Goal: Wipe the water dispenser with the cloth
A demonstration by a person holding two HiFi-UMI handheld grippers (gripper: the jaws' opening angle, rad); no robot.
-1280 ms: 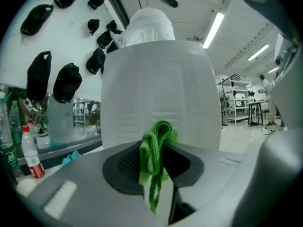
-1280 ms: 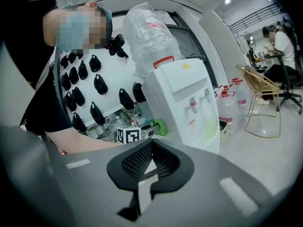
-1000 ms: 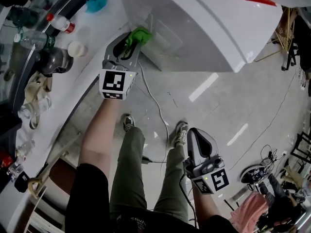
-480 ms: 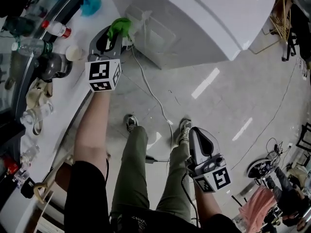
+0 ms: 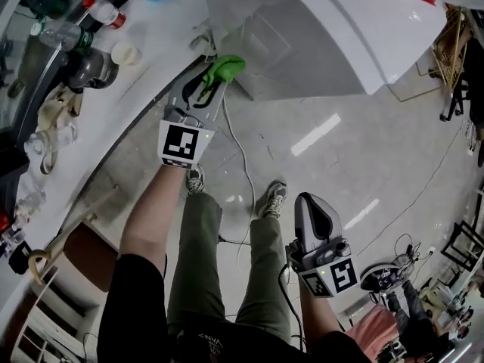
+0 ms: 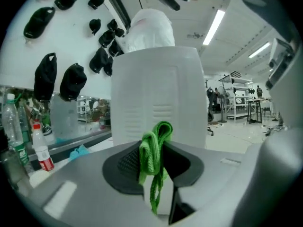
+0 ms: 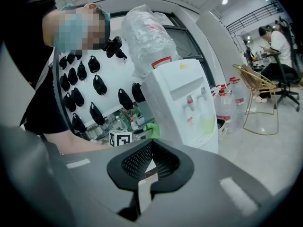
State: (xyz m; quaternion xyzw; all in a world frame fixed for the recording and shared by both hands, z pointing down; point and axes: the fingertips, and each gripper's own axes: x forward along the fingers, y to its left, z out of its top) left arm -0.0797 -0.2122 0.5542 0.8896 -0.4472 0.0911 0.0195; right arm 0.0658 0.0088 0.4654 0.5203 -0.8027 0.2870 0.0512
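To the left of the left gripper [image 5: 214, 80] a white counter [image 5: 113, 119] curves away. It carries clear plastic bottles, one red-capped [image 6: 40, 146], and a crumpled blue rag [image 6: 78, 151]. Much of that clutter is too small to identify.

The left gripper's smooth grey jaws are pressed together on the cloth [image 6: 154, 150], a soft, bright green, ribbed fabric folded into a narrow strip. Its long axis runs up and down the jaw seam. The looped fold rises past the tips and points at the water dispenser [image 6: 156, 93], a glossy white plastic box with a louvred panel. Whether cloth and panel touch cannot be told.

A crinkled clear bottle [image 7: 151, 32] sits on top of the dispenser, its upper end cut off in the head view.

Well to the right and lower down, the right gripper [image 5: 314, 214] is closed, with nothing between its mesh-textured pads.
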